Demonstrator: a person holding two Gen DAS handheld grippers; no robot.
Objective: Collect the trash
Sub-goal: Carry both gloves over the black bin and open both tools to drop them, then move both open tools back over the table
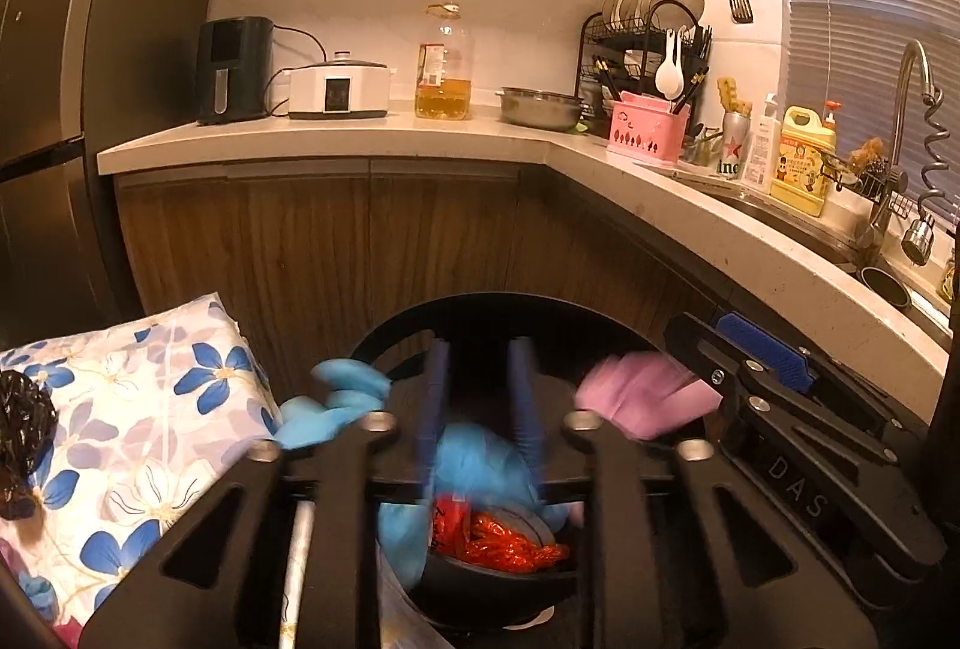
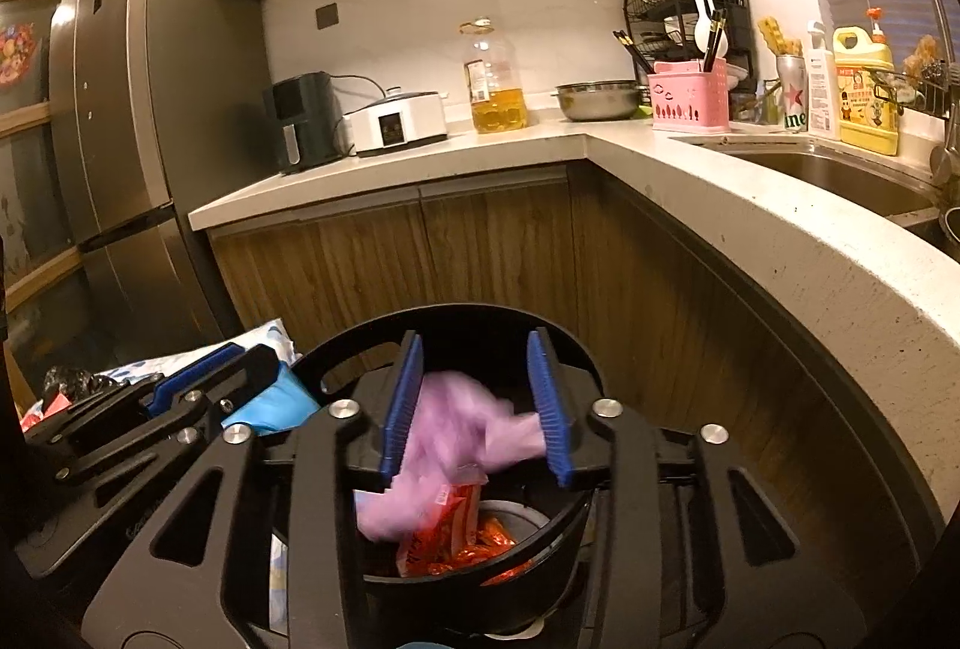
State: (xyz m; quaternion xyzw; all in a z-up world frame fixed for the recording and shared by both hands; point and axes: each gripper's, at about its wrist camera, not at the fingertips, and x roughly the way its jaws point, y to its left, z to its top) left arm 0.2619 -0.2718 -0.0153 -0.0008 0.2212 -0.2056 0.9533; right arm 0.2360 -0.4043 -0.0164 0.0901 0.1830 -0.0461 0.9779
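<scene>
Black plastic marked the biggest thing before me: the trash bin (image 2: 480, 583), standing on the floor against the wooden cabinet fronts (image 2: 492, 253) under the pale countertop (image 2: 750, 205), with red snack wrappers (image 2: 474, 541) already lying inside it. Beside it on my left sat a flower-patterned bundle (image 1: 144, 409) with a crumpled black bag (image 1: 24, 439) on top. To do this drop well, I judged both hands should stay over the bin's mouth, open fully, and let each piece fall clear of the rim before I pulled away. The left gripper (image 1: 477, 397) hung above the bin with its fingers (image 1: 435, 397) partly spread; the blue plastic piece (image 1: 480, 463) lay blurred between and below them, seemingly loose, though I could not tell whether a pad grazed it. The right gripper (image 2: 477, 409) was likewise partly spread over the bin, and the pink plastic piece (image 2: 456, 439) sat between its blue pads (image 2: 549, 409), smeared as if dropping, one corner near the right-hand pad.
</scene>
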